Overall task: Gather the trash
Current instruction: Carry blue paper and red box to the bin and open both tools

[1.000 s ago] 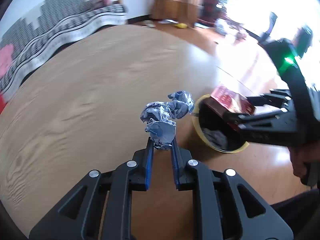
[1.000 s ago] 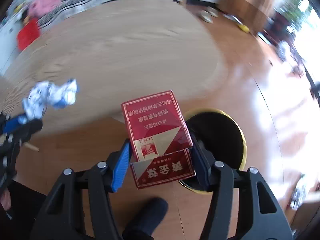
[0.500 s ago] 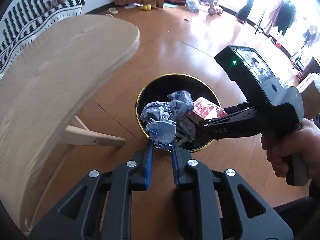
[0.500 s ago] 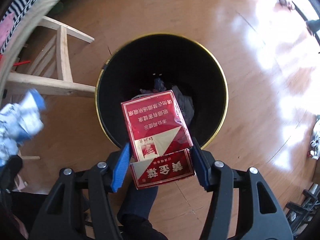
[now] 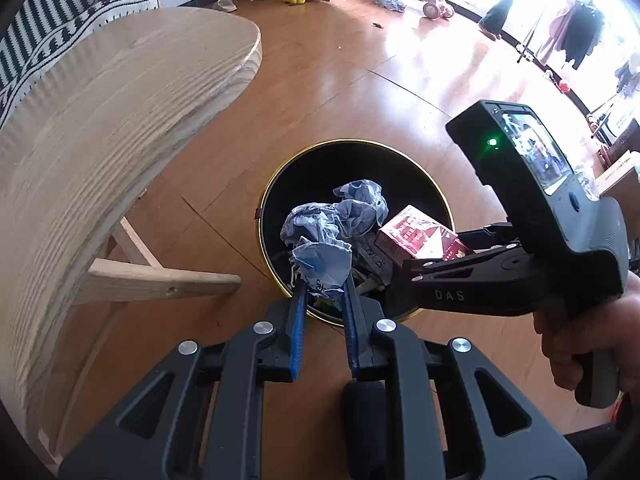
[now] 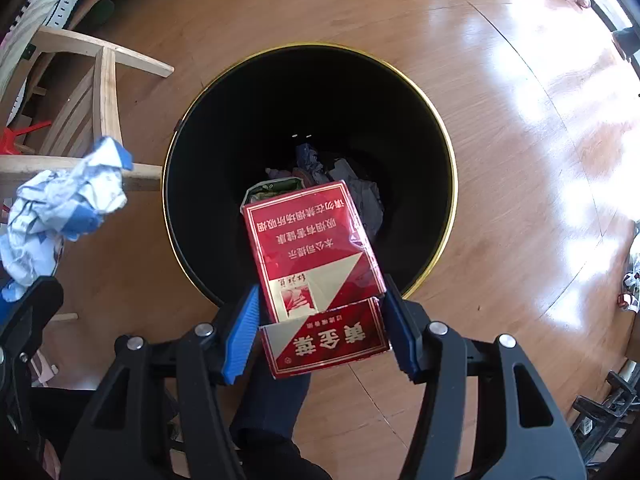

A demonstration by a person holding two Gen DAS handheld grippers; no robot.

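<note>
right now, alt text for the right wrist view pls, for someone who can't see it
The right gripper holds a red cigarette pack above a black, gold-rimmed trash bin with trash at its bottom. At far left, the left gripper holds crumpled blue-and-white paper over the wooden floor.

Glossy orange-brown wood-plank floor (image 6: 500,160), throwing back hard white glare. On it, a round bin, matt black inside with a thin shiny gold rim (image 6: 454,184). Pale round wooden tabletop (image 5: 100,128), matt, with bold open grain; its bare legs look like unfinished light timber. Crumpled blue-and-white printed paper wad (image 5: 332,236), creased and dull, rough with folds. Red and white cardboard cigarette pack (image 6: 312,240), smooth under a glossy film wrap that catches the light, gold lettering. Left gripper (image 5: 323,292) and right gripper (image 6: 320,312): matt black plastic bodies, ribbed blue pads, small bright metal pins. Striped black-and-white woven cloth (image 5: 52,20) behind the table, soft and matt.
</note>
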